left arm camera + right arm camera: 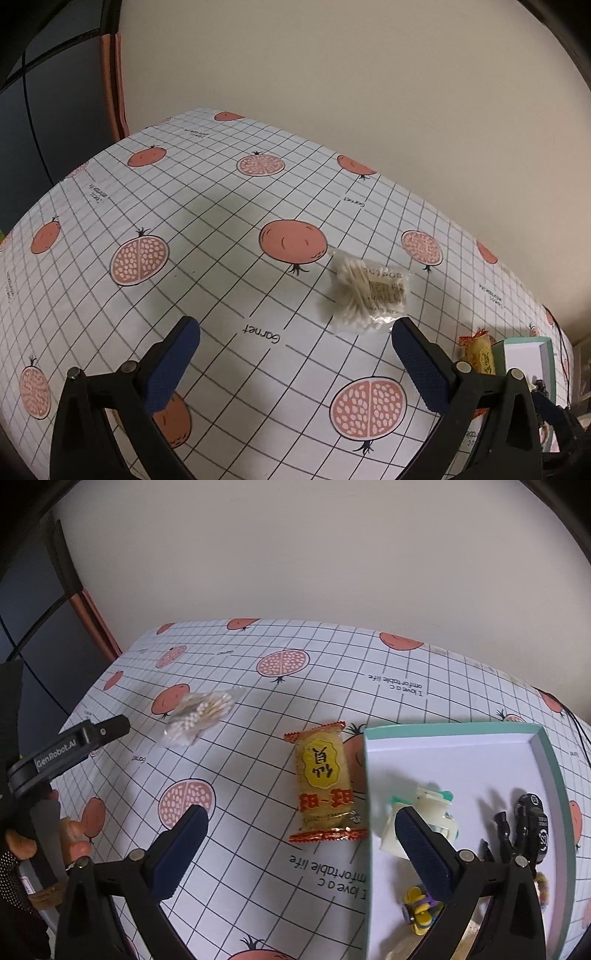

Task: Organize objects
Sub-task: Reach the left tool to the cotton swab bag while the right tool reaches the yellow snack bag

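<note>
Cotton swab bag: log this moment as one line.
cotton swab bag on tablecloth, loose | left claw open, nearby | right claw open | snack packet beside tray

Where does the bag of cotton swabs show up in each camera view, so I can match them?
Left wrist: the bag of cotton swabs lies right of centre, just beyond the right fingertip.
Right wrist: the bag of cotton swabs lies left of centre, far across the tablecloth.
Shared landmark: the yellow snack packet beside the teal box.
</note>
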Available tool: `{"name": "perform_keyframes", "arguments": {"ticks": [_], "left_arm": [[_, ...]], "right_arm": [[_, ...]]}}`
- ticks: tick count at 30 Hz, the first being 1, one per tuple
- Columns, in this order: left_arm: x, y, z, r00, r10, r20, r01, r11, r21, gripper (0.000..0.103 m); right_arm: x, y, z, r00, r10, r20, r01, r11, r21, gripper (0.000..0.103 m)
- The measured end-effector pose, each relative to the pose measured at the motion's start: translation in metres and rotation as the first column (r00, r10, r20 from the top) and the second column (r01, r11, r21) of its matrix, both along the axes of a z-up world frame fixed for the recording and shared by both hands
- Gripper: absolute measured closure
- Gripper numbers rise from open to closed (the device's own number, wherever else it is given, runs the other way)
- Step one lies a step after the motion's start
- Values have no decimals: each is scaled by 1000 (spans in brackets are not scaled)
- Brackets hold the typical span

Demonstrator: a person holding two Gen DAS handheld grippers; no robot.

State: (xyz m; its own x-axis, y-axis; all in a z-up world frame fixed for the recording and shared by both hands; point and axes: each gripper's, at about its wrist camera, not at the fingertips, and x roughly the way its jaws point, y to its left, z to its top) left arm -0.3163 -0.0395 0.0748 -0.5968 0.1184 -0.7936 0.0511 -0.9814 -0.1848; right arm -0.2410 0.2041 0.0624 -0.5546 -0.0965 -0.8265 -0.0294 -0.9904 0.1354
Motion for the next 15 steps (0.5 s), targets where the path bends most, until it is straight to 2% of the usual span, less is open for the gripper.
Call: {"name": "perform_keyframes", "arguments": {"ticks": [9, 15], "left_arm": [[-4, 5, -1, 999, -37, -19, 37, 999, 25, 0], [-8, 16, -3, 996, -82, -38, 83, 996, 17, 0]], "right_arm": [[-9, -9, -10, 1000, 3, 2, -3, 1000, 22, 14], [-16, -7, -23, 1000, -9, 27, 8, 1000, 21, 20]]}}
